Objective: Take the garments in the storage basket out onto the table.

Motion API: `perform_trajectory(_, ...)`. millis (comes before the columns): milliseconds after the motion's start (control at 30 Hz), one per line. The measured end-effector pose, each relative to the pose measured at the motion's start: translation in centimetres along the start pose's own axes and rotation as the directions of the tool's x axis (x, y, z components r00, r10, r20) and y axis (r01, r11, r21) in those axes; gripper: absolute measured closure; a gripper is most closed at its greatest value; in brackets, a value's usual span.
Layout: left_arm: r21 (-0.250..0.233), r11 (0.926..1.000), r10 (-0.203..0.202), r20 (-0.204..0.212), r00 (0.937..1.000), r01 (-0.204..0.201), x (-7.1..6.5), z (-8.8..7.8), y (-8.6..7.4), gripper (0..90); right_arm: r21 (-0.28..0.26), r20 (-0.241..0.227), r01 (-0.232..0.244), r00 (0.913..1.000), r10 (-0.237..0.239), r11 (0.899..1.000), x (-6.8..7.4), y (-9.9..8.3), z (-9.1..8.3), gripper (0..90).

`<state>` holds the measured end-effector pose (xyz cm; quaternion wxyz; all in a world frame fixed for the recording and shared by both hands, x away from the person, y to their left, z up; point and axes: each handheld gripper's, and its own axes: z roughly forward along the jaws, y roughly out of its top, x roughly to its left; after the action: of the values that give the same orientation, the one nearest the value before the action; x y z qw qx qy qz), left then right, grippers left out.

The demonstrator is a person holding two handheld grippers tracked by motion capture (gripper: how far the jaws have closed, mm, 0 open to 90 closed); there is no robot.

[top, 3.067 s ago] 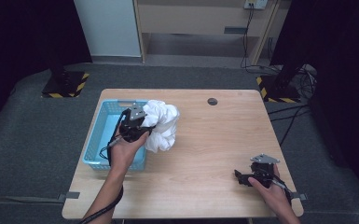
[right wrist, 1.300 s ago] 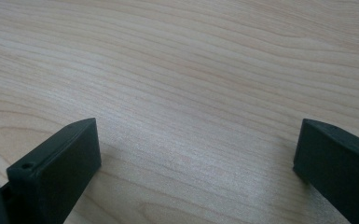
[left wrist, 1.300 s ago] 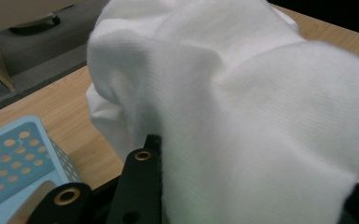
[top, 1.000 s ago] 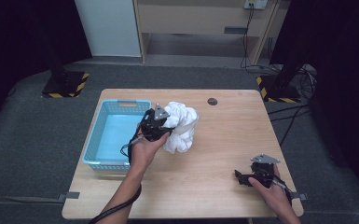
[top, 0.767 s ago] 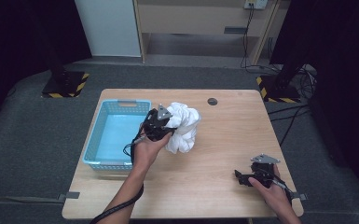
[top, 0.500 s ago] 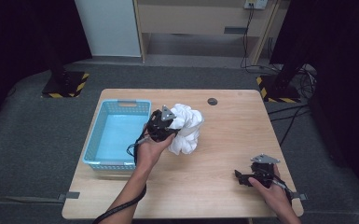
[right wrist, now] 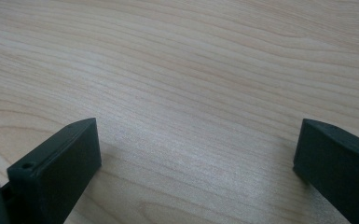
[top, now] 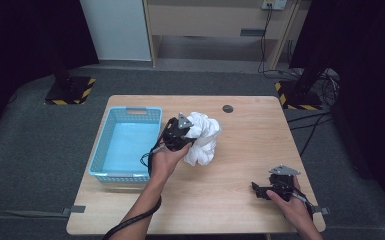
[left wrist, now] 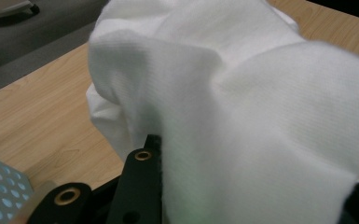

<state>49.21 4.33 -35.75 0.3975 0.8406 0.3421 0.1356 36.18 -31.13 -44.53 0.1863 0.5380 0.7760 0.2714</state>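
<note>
Left gripper (top: 182, 134) clamped on white cloth (top: 202, 137), held above table (top: 240, 150) beside blue basket (top: 125, 145). Right gripper (top: 265, 190) resting on table, jaws apart, nothing between.

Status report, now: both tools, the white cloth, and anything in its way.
Left tool shut on white cloth, bundle beside blue basket. Right tool open, nothing between jaws, low over table. Nothing in the way.
</note>
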Motion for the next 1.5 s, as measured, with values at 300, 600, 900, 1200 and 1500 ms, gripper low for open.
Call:
perform_trajectory(300,0.051,0.9987,0.006,-0.001,1.0000,-0.006,-0.2,1.7,-0.2,68.3,0.000,-0.001,0.001,1.0000,-0.001,1.000,0.0,0.0,0.0,0.4)
perform_trajectory(600,0.075,0.9972,0.002,0.009,1.0000,-0.003,-0.8,3.1,-0.4,68.3,0.000,-0.002,0.002,1.0000,-0.002,1.000,0.0,0.0,0.0,0.4)
perform_trajectory(900,0.085,0.9963,-0.012,0.006,0.9999,0.011,-1.1,4.2,-0.5,68.3,0.000,-0.004,0.003,1.0000,-0.003,1.000,0.0,0.0,0.0,0.5)
perform_trajectory(1200,0.106,0.9941,-0.025,0.006,0.9997,0.024,-1.4,5.3,-0.9,68.3,0.000,-0.005,0.005,1.0000,-0.005,1.000,-0.1,0.0,0.0,0.5)
perform_trajectory(1500,0.114,0.9928,-0.037,0.001,0.9993,0.037,-1.6,6.1,-1.1,68.3,-0.001,-0.006,0.006,1.0000,-0.006,1.000,-0.1,0.0,0.0,0.5)
